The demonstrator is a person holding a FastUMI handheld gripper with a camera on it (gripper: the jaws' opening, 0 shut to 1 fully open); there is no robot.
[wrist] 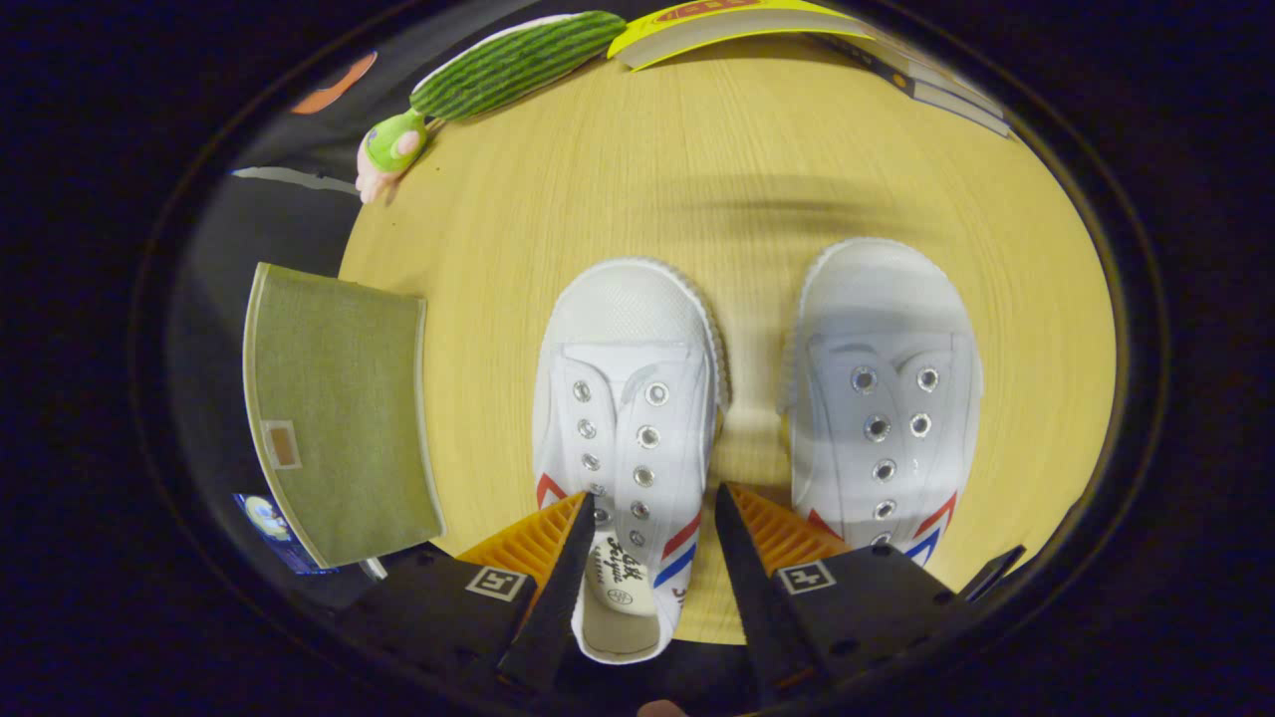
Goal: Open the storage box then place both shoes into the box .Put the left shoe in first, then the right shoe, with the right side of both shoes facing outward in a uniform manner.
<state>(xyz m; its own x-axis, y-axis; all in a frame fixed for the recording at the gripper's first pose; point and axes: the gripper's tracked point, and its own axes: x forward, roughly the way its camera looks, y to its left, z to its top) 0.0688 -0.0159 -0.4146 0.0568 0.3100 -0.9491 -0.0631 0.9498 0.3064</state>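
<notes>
The fingers [649, 533] are held open around the heel of the left shoe [626, 418], probably for grasping; the storage box [334, 408] is seen closed beside it.

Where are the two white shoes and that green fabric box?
Left-hand white shoe [628, 398]: gripper view, on its laced tongue, between the open jaws.
Right-hand white shoe [882, 398]: gripper view, on its eyelet panel.
Green fabric box [339, 398]: gripper view, on its lid.

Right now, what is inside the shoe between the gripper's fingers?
Inside the left shoe, a white insole with printed marks shows at the heel opening. The tongue covers everything further toward the toe. The gripper is open, straddling it.
</notes>
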